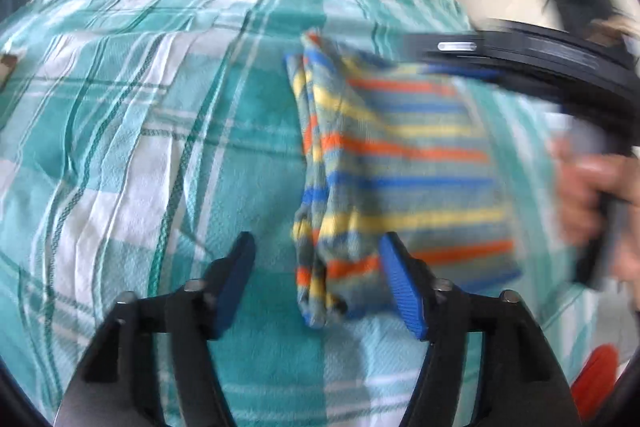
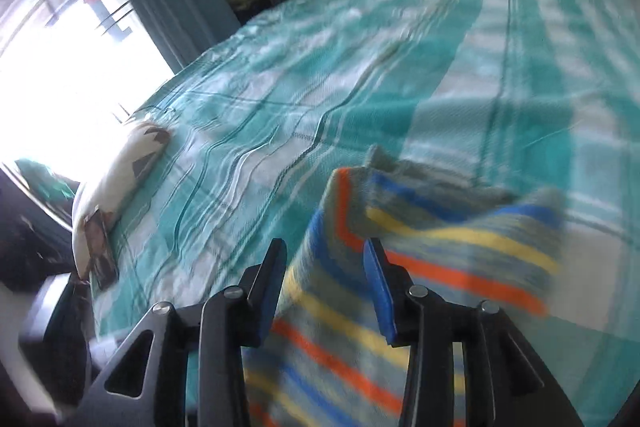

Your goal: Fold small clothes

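Striped garment [image 1: 400,163], edges perhaps blurred

Readable text, labels, brands, numbers, signs: none that I can make out in either wrist view. Both pictures are smeared with blur, and I find no lettering on any surface.
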`<state>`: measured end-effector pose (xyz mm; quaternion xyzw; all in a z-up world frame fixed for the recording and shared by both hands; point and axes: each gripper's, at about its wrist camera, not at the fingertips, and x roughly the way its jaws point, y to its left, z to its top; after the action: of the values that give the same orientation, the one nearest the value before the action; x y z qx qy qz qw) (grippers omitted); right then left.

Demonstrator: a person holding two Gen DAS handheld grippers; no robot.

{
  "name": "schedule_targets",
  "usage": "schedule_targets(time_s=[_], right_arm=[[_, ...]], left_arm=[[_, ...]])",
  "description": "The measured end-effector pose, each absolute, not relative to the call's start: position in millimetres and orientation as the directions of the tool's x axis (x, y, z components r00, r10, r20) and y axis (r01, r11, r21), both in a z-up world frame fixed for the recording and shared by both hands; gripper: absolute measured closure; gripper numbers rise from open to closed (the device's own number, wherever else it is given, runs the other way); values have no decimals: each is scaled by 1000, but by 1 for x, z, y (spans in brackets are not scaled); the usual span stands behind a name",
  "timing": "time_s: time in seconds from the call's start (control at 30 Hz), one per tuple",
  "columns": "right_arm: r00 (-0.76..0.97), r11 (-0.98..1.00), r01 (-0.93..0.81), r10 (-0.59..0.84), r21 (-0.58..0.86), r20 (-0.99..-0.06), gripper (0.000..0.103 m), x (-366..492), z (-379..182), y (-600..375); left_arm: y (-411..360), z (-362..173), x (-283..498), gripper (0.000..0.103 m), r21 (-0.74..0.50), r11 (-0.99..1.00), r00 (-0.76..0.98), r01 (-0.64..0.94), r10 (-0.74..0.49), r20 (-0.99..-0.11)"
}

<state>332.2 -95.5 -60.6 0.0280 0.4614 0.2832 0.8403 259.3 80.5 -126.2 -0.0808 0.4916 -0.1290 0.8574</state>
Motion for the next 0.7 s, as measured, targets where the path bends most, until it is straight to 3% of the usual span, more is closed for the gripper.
schedule_targets(time_s=[0.03, 0.07, 0.17, 0.23, 0.3, 0.33, 0.37, 0.4, 0.43, 0.47, 0.5, 0.7], right_arm=[[424, 833, -469, 503, 292, -753, 62, 318, -55, -104], [424, 826, -486, 509, 287, -749, 62, 303, -52, -114], [386, 825, -470, 512, 314, -768, 63, 250, -74, -142], [280, 865, -401, 430, 303, -859, 66, 239, -127, -152], [309, 874, -363, 439, 322, -844, 68, 230, -144, -164], [344, 885, -339, 431, 318, -834, 64, 224, -133, -168], [378, 900, -309, 414, 309, -828, 59, 218, -119, -171], [416, 900, -299, 421, 316, -806, 45, 209, -107, -176], [475, 895, -303, 439, 327, -762, 28, 194, -89, -182], [517, 899, -303, 433, 315, -738, 21, 182, -79, -187], [558, 914, -291, 402, 283, -726, 15, 169, -71, -192], [565, 955, -184, 297, 234, -770, 15, 114, -80, -224]], left_arm=[[78, -131, 259, 83, -245, 958, 465, 149, -287, -838], [78, -139, 258, 86, -263, 952, 438, 153, -305, -846], [78, -139, 250, 86, -259, 956, 456, 135, -292, -841], [75, -142, 253, 82, -237, 963, 456, 126, -269, -849], [76, -134, 249, 73, -214, 972, 451, 97, -235, -861], [75, -129, 240, 68, -201, 975, 459, 89, -220, -861], [77, -121, 234, 53, -180, 980, 480, 82, -197, -855], [79, -110, 225, 35, -155, 985, 507, 79, -174, -844], [80, -102, 219, 29, -136, 988, 527, 74, -155, -835], [80, -96, 215, 21, -117, 991, 551, 66, -134, -823], [81, -88, 207, 20, -103, 993, 571, 59, -118, -812], [70, -68, 182, 20, -34, 999, 605, 34, -48, -794]])
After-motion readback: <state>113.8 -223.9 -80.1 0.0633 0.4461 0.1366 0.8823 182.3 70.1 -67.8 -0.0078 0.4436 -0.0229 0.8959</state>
